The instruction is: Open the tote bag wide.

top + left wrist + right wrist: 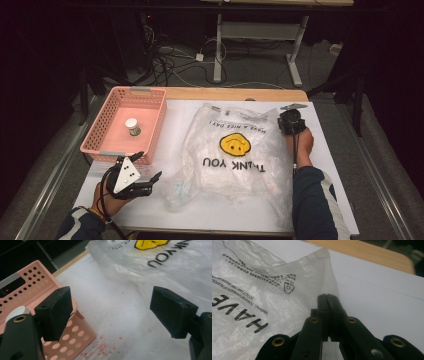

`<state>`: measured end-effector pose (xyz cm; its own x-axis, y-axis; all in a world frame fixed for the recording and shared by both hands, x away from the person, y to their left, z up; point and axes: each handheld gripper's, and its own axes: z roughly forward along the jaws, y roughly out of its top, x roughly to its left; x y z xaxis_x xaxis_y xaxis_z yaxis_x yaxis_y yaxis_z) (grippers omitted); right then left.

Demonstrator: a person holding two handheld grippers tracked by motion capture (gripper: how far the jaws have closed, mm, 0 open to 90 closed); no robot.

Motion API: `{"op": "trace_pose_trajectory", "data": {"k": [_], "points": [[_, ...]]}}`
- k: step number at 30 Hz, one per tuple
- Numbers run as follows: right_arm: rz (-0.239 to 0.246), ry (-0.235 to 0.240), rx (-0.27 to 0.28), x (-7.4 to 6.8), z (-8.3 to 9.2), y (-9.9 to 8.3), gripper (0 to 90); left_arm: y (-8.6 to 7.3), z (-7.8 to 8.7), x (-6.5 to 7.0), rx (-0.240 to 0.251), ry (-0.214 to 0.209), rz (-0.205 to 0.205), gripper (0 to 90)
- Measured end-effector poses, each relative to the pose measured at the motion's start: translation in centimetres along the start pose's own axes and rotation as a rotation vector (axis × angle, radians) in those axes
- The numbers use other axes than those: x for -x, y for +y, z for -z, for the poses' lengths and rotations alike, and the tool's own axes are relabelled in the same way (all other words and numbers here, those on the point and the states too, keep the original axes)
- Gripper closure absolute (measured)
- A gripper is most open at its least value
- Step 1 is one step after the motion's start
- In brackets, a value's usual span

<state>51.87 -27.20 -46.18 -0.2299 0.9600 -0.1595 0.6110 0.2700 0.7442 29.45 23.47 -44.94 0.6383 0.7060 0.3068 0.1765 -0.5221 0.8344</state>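
Pink basket (125,125) stands at the left of the high view, its far end at the desk's (330,165) back edge, its left wall overhanging the desk's left edge. A small white-capped jar (132,126) sits inside it. In the left gripper view the basket's near corner (75,337) lies just behind the left jaw, with reddish crumbs (100,347) scattered on the white desk surface (112,315) beside it.

Left gripper (147,181) sits at lower left of the high view, just below the basket's near rim; jaws spread wide, nothing between them. Bare white surface lies between it and the bag.

Clear plastic bag (235,155), printed with a yellow smiley and "THANK YOU", lies flat across the centre of the high view, its bottom edge near the desk's front edge.

Right gripper (289,125) is at the bag's upper right corner in the high view. In the right gripper view (327,296) its jaws are fully closed, pads pressed together on the bag's thin corner (322,272). Bare white desk runs right of it to the desk's right edge; a wooden strip (367,253) shows along the back edge
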Motion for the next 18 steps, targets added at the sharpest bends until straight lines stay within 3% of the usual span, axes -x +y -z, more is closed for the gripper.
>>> {"op": "trace_pose_trajectory", "data": {"k": [3,7,10,12,14,18], "points": [[-0.104,-0.034,-0.019,2.1,0.3,-0.9,90.0,0.0,0.0,-0.1,0.000,-0.001,0.004,18.0],[-0.163,0.017,-0.084,3.6,0.8,-1.9,90.0,0.0,0.0,-0.1,-0.002,0.001,-0.001,18.0],[-0.158,0.052,-0.104,4.2,1.7,-2.4,90.0,0.0,0.1,-0.1,0.000,0.003,-0.002,18.1],[-0.140,0.063,-0.087,4.2,2.5,-2.9,90.0,0.0,0.2,0.0,-0.003,0.005,-0.007,18.0],[-0.114,0.083,-0.096,3.7,3.1,-3.5,89.5,0.0,0.2,0.0,-0.004,0.004,-0.009,18.0],[-0.053,0.103,-0.064,2.5,4.8,-4.6,88.4,0.0,0.1,0.2,-0.012,0.006,-0.017,18.0]]}}
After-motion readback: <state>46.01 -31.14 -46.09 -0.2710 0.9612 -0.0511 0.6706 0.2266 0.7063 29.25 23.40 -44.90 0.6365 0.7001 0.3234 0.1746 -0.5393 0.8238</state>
